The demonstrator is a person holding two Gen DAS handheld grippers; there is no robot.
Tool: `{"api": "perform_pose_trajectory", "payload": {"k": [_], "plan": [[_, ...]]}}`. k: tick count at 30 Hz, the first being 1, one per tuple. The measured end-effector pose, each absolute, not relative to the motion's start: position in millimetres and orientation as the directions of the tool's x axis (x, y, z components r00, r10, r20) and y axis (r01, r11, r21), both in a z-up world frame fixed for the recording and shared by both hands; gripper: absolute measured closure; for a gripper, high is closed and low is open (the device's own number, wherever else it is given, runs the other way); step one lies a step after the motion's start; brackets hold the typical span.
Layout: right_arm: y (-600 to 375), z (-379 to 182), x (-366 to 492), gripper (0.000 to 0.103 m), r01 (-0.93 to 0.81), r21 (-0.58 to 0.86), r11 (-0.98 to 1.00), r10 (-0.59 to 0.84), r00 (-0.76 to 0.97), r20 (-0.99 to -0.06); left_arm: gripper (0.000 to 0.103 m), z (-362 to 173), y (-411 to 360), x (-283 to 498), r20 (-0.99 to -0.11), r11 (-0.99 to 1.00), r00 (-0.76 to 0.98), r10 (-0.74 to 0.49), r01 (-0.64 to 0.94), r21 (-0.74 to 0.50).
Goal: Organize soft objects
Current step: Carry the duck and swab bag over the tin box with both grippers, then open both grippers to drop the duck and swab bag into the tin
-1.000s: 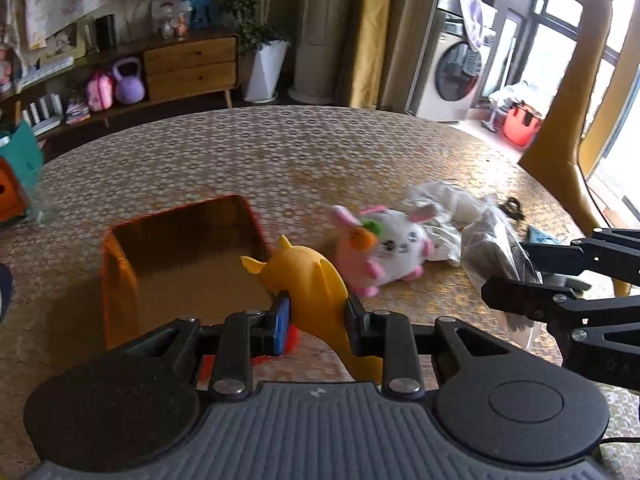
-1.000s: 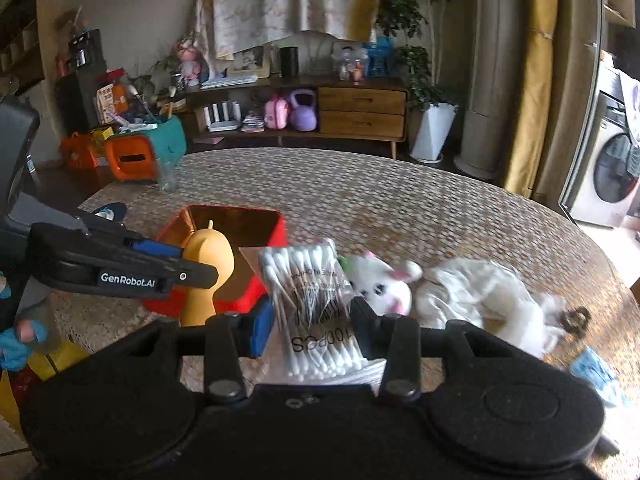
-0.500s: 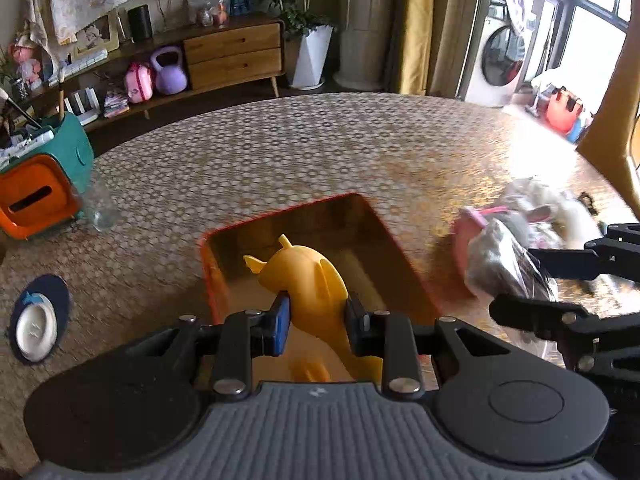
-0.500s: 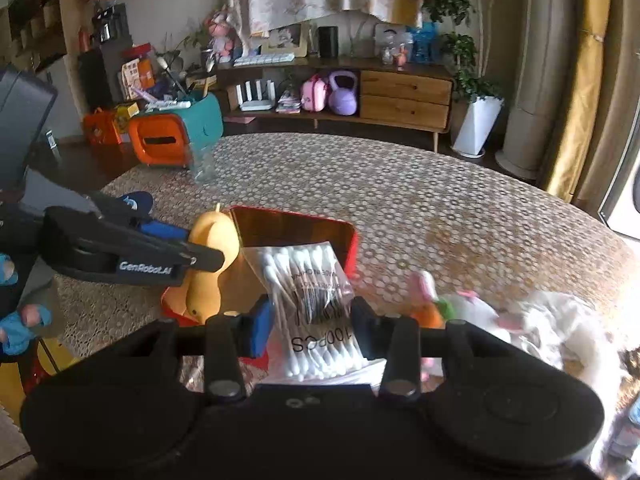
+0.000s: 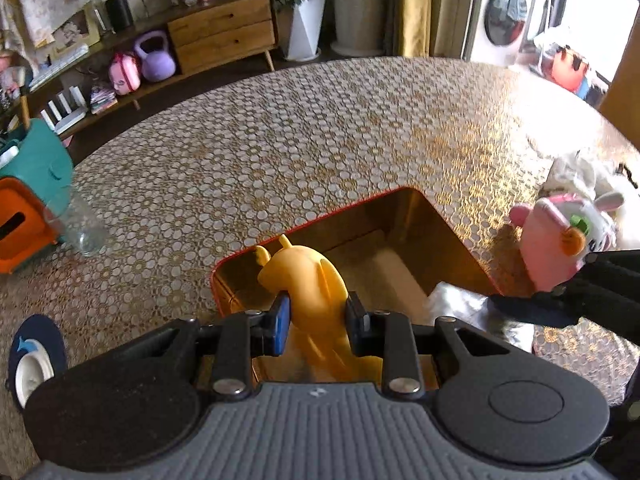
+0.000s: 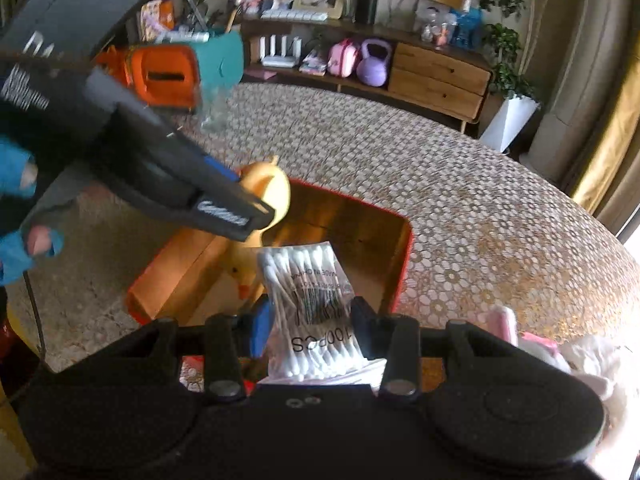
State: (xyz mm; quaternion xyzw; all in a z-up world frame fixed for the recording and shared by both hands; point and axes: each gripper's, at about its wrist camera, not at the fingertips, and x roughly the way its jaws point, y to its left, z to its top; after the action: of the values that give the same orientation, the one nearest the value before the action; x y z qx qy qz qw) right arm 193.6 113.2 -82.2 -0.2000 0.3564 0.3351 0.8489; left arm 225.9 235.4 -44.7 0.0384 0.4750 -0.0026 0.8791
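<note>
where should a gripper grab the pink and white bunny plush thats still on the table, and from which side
Probably from above, across the round body of the bunny plush. It lies on the table to the right of the red box, so the top is free. Skip the thin ears, and the white cloth crowds its far side.

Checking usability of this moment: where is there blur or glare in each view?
Left wrist view: window blown out, sheen on the table, right claw smeared, yellow toy sharp. Right wrist view: left claw and glass motion-blurred, cotton swab pack readable, fisheye bending throughout.
</note>
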Motion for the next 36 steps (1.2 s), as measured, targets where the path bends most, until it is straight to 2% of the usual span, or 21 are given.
{"api": "perform_pose_trajectory", "payload": {"k": [15, 26, 29, 31, 32, 36], "plan": [[151, -126, 202, 0.063, -0.751, -0.178, 0.636, 0.359, 0.493, -0.793, 0.075, -87, 239, 246, -0.87, 0.994, 0.488, 0.07, 0.039, 0.102], [150, -132, 211, 0.059, -0.74, -0.14, 0.657, 0.368, 0.477, -0.798, 0.073, -93, 240, 252, -0.871, 0.994, 0.485, 0.073, 0.032, 0.102], [147, -131, 211, 0.051, -0.731, -0.124, 0.672, 0.374, 0.478, -0.794, 0.062, -91, 239, 250, -0.867, 0.995, 0.493, 0.073, 0.028, 0.099], [144, -130, 212, 0.05, -0.726, -0.103, 0.68, 0.383, 0.472, -0.794, 0.044, -90, 237, 248, -0.861, 0.994, 0.502, 0.076, 0.028, 0.104], [143, -130, 213, 0.049, -0.724, -0.096, 0.683, 0.386, 0.47, -0.794, 0.04, -88, 236, 246, -0.856, 0.994, 0.511, 0.079, 0.028, 0.109], [137, -123, 214, 0.047, -0.717, -0.085, 0.692, 0.399, 0.479, -0.782, 0.038, -81, 234, 242, -0.849, 0.994, 0.524, 0.071, 0.036, 0.105]]}}
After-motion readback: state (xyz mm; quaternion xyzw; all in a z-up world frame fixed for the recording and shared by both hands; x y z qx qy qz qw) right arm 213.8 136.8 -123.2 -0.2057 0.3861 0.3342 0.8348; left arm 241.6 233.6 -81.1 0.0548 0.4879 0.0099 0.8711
